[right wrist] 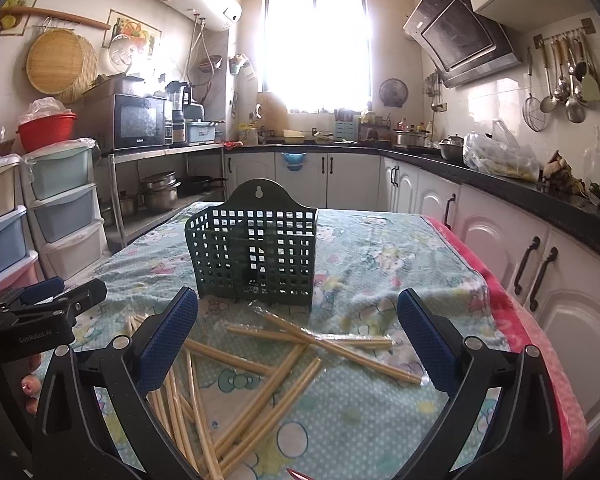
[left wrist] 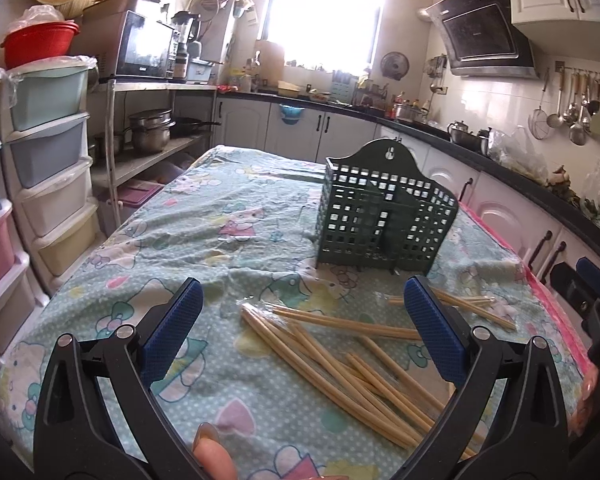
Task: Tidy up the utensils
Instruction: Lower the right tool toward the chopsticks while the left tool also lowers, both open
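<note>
A table covered by a patterned cloth is seen from both wrist cameras. A dark green lattice utensil holder stands upright on the cloth, at about 1 o'clock in the left wrist view and at 12 o'clock in the right wrist view; its compartments appear empty. Light wooden chopsticks are scattered flat on the cloth on the near side of the holder, several crossing one another, some lying on or in a clear plastic wrapper. The left gripper is held above the cloth with its blue-padded fingers spread wide apart, nothing between them; the pile lies toward 5 o'clock within its span. The right gripper is likewise spread wide and empty, with the chopsticks below and toward 7 o'clock. Neither gripper is seen touching a chopstick.
</note>
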The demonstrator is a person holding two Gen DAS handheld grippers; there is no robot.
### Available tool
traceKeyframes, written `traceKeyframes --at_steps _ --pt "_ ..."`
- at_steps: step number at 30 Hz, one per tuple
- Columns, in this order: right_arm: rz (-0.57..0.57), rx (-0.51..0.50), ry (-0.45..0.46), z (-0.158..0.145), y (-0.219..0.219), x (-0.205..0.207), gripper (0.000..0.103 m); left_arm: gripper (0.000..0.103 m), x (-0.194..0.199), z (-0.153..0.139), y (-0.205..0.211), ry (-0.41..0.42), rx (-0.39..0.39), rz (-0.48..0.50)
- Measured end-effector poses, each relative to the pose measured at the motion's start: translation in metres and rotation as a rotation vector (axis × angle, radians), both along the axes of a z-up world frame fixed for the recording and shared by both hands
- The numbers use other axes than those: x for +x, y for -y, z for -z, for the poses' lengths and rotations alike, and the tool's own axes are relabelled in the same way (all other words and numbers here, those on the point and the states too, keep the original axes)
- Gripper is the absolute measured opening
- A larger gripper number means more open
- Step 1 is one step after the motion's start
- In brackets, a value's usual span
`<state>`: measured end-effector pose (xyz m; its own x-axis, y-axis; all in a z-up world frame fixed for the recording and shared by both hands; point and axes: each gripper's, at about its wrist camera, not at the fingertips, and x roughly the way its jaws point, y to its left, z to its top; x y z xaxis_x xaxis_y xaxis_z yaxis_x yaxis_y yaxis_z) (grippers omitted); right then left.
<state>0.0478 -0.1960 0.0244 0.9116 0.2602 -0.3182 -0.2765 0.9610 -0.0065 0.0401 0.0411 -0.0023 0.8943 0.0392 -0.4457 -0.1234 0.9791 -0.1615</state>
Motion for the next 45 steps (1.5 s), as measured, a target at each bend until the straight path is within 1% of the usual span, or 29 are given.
traceKeyframes --at_steps 8,14,19,23,25,28,34,36,37,38,39,40,41,42,44,45 --pt "-0.041 -0.015 -0.012 -0.006 -0.014 0.02 0.097 0.093 0.019 -0.001 -0.014 -0.035 -0.01 -0.022" --pt "-0.088 -0.024 -0.046 -0.008 -0.026 0.04 0.097 0.093 0.033 -0.001 -0.024 -0.063 -0.015 -0.041" --pt "-0.135 -0.033 -0.098 -0.006 -0.036 0.063 0.097 0.093 0.047 0.004 -0.038 -0.128 -0.035 -0.077" --pt "-0.156 -0.055 -0.145 0.0 -0.035 0.081 0.097 0.093 0.055 0.009 -0.051 -0.176 -0.039 -0.107" --pt "-0.168 -0.065 -0.174 0.004 -0.032 0.091 0.097 0.093 0.058 0.013 -0.058 -0.204 -0.056 -0.115" --pt "-0.178 -0.092 -0.227 0.012 -0.03 0.106 0.097 0.093 0.063 0.021 -0.067 -0.24 -0.098 -0.109" --pt "-0.186 -0.206 -0.297 0.034 -0.033 0.134 0.097 0.093 0.071 0.038 -0.074 -0.327 -0.124 -0.108" --pt "-0.204 -0.232 -0.316 0.041 -0.037 0.141 0.096 0.093 0.073 0.044 -0.076 -0.349 -0.15 -0.098" --pt "-0.211 -0.252 -0.325 0.045 -0.04 0.145 0.093 0.093 0.073 0.046 -0.078 -0.357 -0.161 -0.096" --pt "-0.219 -0.262 -0.33 0.048 -0.043 0.146 0.086 0.092 0.073 0.048 -0.079 -0.366 -0.173 -0.089" --pt "-0.239 -0.274 -0.348 0.051 -0.046 0.149 0.083 0.091 0.073 0.049 -0.079 -0.373 -0.18 -0.082" --pt "-0.249 -0.28 -0.359 0.054 -0.048 0.152 0.079 0.086 0.073 0.05 -0.079 -0.377 -0.183 -0.077" --pt "-0.254 -0.283 -0.368 0.056 -0.05 0.155 0.078 0.08 0.073 0.05 -0.079 -0.382 -0.187 -0.072" --pt "-0.266 -0.284 -0.383 0.06 -0.053 0.158 0.077 0.077 0.073 0.052 -0.078 -0.389 -0.191 -0.067" --pt "-0.278 -0.291 -0.401 0.064 -0.056 0.163 0.073 0.066 0.074 0.055 -0.079 -0.403 -0.21 -0.056" --pt "-0.286 -0.293 -0.406 0.065 -0.059 0.165 0.072 0.062 0.073 0.056 -0.079 -0.409 -0.228 -0.047"
